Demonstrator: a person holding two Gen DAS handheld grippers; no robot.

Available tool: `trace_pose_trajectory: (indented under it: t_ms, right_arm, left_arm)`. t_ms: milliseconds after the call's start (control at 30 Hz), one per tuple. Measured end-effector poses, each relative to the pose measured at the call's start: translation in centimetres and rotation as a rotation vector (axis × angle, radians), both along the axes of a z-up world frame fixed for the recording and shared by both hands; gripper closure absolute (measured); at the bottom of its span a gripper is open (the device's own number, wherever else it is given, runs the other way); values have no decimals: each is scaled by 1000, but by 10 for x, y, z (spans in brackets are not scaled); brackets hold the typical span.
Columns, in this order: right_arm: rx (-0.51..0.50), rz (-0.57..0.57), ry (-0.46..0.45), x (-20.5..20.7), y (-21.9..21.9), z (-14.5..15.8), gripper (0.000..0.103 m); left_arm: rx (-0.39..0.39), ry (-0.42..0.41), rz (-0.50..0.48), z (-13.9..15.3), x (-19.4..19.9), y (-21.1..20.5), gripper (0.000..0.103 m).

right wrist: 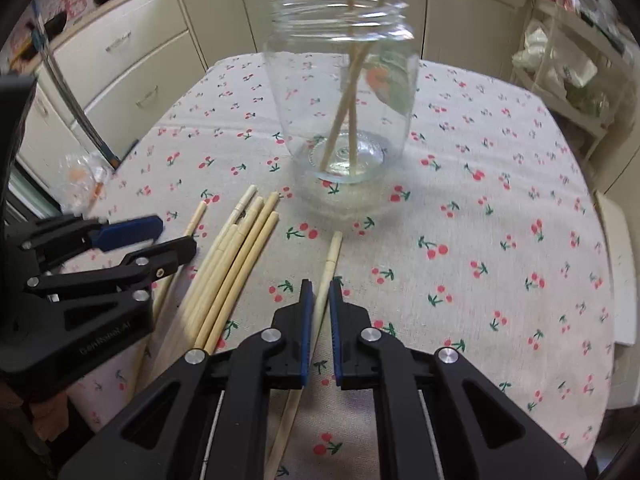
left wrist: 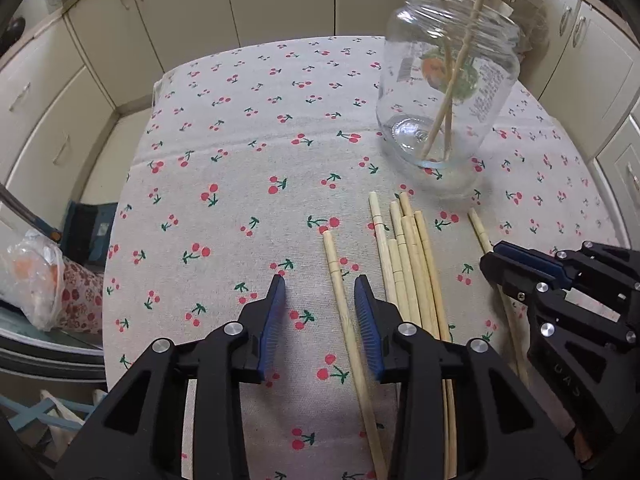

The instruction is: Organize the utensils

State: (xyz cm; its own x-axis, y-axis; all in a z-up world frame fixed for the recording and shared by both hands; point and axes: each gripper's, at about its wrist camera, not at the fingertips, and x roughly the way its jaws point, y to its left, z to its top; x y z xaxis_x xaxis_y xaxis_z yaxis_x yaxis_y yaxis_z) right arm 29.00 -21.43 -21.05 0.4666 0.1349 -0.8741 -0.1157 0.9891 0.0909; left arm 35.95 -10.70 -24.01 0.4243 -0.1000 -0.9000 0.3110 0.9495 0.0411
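A clear glass jar (left wrist: 448, 92) (right wrist: 344, 92) stands on the cherry-print tablecloth with two chopsticks leaning inside it. In front of it lies a bundle of several pale wooden chopsticks (left wrist: 408, 260) (right wrist: 236, 256). My left gripper (left wrist: 320, 280) (right wrist: 176, 234) straddles a single chopstick (left wrist: 334, 264) (right wrist: 198, 216) to the left of the bundle. Its jaws stand apart; the stick lies near the right pad and is not squeezed. My right gripper (right wrist: 320, 284) (left wrist: 494, 258) is shut on another lone chopstick (right wrist: 332, 252) (left wrist: 478, 224) on the bundle's right, still resting on the cloth.
Cream cabinets (left wrist: 64, 120) ring the table. A crumpled plastic bag (left wrist: 36, 276) (right wrist: 80, 176) sits past the left table edge, and a white shelf rack (right wrist: 572, 64) stands at the far right. The cloth (right wrist: 500, 200) right of the jar is bare.
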Motion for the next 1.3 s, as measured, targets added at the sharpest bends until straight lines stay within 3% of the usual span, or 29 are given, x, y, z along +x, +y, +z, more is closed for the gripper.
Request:
trace_pose_trajectory:
  t_ms: [33,67,133,333,667,867,1067,1300]
  right_arm:
    - [-13,10,-1,-1,2,0,94]
    - [-13,12,1,-2,1,0,95]
    - [11,6,12,-2,-3,0,97]
    - [129,-62,33,-9,-20,-1,97]
    - [314,-170,24,-27,-41,-6,97]
    - [398,-195,-59,-39,-49,-2,97]
    - [441,-206,-130,-41,-55,6,97]
    - [479,-237,-151,-40,-64,-1,97]
  left_arm:
    - [-5,-3,-11,0,-1,-2,80]
    - [-10,0,-20,1,-2,-3,96]
    - [-24,18,-33,2,-2,-3,98]
    - [-152,-13,-15,27,-11,14,98]
    - [-432,-262,22,105,-24,33,98]
    - [-570,-376,38,140,-17,30,98]
    - [-650,-494,60,172,-2,17,98]
    - [-667,-620,95,193,27,-8,98]
